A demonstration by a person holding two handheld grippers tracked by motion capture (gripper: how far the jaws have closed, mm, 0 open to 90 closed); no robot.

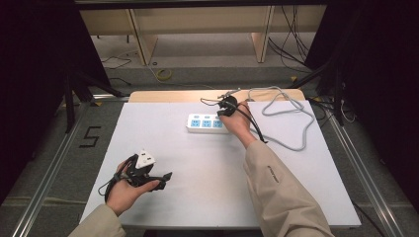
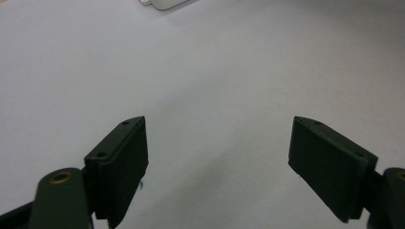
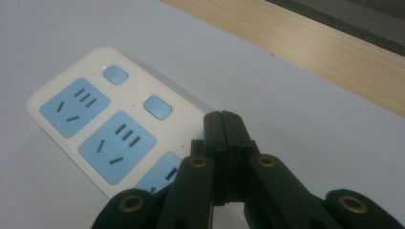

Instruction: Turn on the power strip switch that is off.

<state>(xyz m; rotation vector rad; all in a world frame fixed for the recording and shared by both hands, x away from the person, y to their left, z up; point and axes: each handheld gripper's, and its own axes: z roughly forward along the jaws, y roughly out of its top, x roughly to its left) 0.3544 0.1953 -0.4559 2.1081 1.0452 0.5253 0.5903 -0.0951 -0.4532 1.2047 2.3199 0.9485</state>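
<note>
A white power strip with three blue sockets lies at the far middle of the white mat. In the right gripper view the power strip shows two blue switch buttons, and a third is mostly hidden behind the jaws. My right gripper is shut with nothing between its jaws, tips over the strip's right end. From above, the right gripper sits at that same end. My left gripper rests near the mat's front left. Its jaws stand wide open over bare mat, with a corner of the strip far ahead.
A grey cable loops from the strip across the mat's far right. A wooden table edge runs behind the mat. Loose cables lie on the floor beyond, and dark curtains flank both sides.
</note>
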